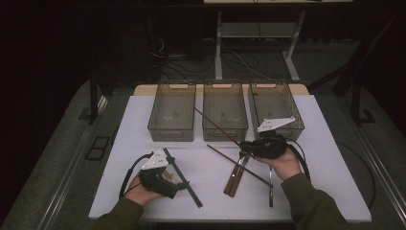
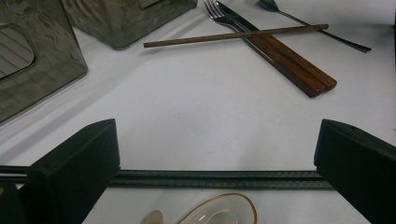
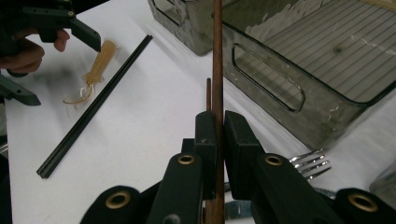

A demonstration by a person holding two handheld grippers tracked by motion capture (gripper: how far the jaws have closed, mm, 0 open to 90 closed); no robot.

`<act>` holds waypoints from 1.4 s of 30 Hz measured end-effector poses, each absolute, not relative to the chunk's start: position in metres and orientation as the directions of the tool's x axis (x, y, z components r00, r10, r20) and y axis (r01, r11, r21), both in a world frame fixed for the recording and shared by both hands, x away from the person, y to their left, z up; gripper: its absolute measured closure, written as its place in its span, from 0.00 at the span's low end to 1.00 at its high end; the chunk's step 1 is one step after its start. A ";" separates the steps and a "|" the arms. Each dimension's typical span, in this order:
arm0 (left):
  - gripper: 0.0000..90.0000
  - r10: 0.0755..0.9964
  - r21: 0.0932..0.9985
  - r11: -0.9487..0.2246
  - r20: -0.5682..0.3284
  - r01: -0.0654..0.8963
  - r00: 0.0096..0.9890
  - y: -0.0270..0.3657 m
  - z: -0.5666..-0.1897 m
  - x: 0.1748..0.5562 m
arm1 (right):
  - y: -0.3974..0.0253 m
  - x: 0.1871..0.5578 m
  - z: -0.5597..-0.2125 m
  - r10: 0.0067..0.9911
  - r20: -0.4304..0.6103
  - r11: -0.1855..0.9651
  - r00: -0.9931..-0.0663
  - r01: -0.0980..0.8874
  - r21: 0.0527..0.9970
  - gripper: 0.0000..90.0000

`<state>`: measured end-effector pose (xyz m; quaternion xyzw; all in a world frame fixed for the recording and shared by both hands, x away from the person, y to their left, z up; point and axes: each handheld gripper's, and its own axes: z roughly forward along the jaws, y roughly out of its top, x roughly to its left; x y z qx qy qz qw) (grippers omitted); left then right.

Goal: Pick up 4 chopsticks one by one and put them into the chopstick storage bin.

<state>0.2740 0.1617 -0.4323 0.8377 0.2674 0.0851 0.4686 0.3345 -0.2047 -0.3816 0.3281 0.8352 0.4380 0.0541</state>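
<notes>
A thin brown wooden chopstick (image 1: 218, 127) slants up from the right gripper (image 1: 250, 146) toward the middle one of three smoky clear plastic bins (image 1: 224, 111) at the white table's (image 1: 143, 120) far edge in the high view. In the left gripper view, the left gripper (image 2: 217, 161) stands spread wide over a black chopstick pair (image 2: 215, 179). In the right gripper view, the jaws are clenched on the chopstick. No writing is legible anywhere.

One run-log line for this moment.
right gripper: shut on brown chopstick | left gripper: open over black chopsticks
</notes>
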 end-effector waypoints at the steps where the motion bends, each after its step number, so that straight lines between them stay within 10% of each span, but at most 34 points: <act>1: 0.00 0.526 0.829 -0.422 -0.106 0.368 0.844 0.162 -0.432 0.274 | -0.203 0.335 -0.381 0.597 0.200 0.399 -0.777 0.504 0.766 0.93; 42: 0.00 0.526 0.829 -0.430 -0.091 0.357 0.846 0.158 -0.432 0.272 | -0.136 0.386 -0.357 0.645 0.191 0.410 -0.740 0.545 0.731 0.93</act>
